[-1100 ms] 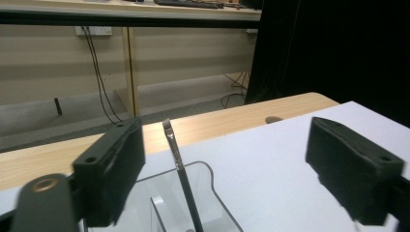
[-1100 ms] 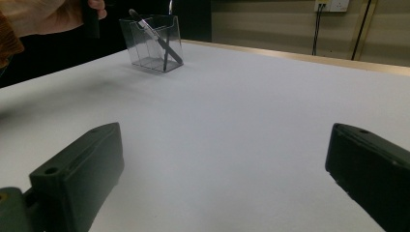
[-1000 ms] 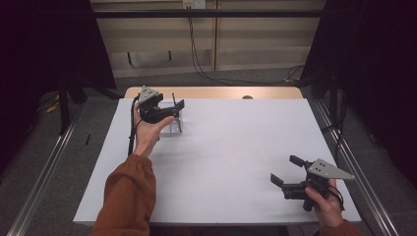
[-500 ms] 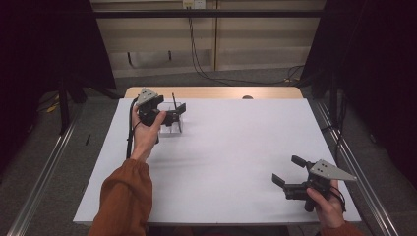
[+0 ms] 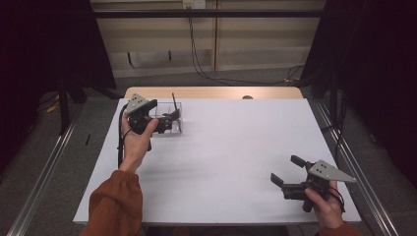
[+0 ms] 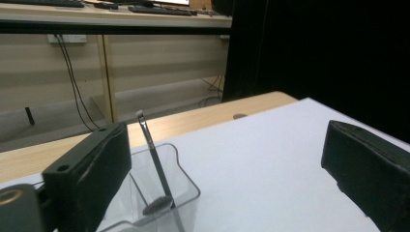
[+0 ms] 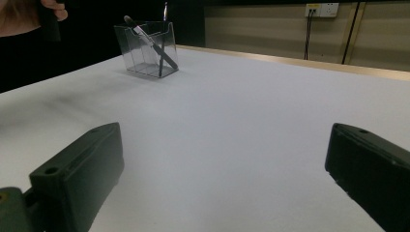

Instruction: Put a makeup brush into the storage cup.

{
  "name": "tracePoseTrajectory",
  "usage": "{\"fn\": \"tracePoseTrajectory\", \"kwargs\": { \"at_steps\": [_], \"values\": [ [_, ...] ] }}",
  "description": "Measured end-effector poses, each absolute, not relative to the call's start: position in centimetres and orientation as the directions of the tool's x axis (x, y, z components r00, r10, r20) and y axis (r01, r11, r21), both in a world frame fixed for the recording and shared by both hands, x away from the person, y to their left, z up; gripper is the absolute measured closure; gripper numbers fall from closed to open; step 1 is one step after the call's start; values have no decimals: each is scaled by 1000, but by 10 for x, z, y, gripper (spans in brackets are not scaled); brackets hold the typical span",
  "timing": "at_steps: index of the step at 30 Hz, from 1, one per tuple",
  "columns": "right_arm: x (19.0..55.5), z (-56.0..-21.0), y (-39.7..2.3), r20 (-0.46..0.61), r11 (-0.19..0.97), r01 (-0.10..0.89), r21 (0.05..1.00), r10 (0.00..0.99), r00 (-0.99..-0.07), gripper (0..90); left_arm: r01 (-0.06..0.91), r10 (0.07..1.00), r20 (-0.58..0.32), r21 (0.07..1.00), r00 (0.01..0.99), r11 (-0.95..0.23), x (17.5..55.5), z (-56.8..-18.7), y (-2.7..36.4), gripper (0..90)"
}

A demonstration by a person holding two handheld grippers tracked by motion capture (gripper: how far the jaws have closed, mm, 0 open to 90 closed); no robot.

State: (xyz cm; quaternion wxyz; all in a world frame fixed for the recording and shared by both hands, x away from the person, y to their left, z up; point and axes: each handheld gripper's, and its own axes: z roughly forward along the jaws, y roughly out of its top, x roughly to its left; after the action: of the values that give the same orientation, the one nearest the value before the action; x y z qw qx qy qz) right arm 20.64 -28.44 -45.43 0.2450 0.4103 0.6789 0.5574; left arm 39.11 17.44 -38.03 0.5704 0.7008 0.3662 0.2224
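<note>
The left tongs (image 5: 164, 120) hang wide open and empty over the clear holder (image 5: 169, 118) with its pens (image 6: 153, 159) at the desk's (image 5: 231, 147) ten o'clock. The right tongs (image 5: 287, 172), also wide open and empty, sit at five o'clock.

Text: we read none in any view.
Labels: none we can make out on the holder (image 5: 169, 118) or the pens (image 6: 153, 159) in it.
Brands: none that we can see on the tongs.
Numbers: we find none.
Signs: none on the counter (image 5: 231, 147).
</note>
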Motion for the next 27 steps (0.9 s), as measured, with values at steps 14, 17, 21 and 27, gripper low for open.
{"fn": "tracePoseTrajectory", "kwargs": {
  "at_steps": [14, 17, 21, 27],
  "values": [
    [206, -454, -284, 114, 54, 282, 958, 831, -545, 0, 222, 767, -65, 970, 638, -103, 370, -385, 187, 38],
    [206, -455, -285, 112, 56, 282, 958, 831, -544, 0, 223, 767, -68, 970, 638, -99, 367, -387, 190, 37],
    [205, -454, -285, 113, 53, 281, 958, 832, -543, 0, 228, 771, -75, 969, 632, -93, 362, -391, 197, 37],
    [204, -454, -286, 117, 47, 280, 959, 834, -539, 0, 244, 778, -83, 965, 623, -93, 352, -399, 208, 37]
  ]
}}
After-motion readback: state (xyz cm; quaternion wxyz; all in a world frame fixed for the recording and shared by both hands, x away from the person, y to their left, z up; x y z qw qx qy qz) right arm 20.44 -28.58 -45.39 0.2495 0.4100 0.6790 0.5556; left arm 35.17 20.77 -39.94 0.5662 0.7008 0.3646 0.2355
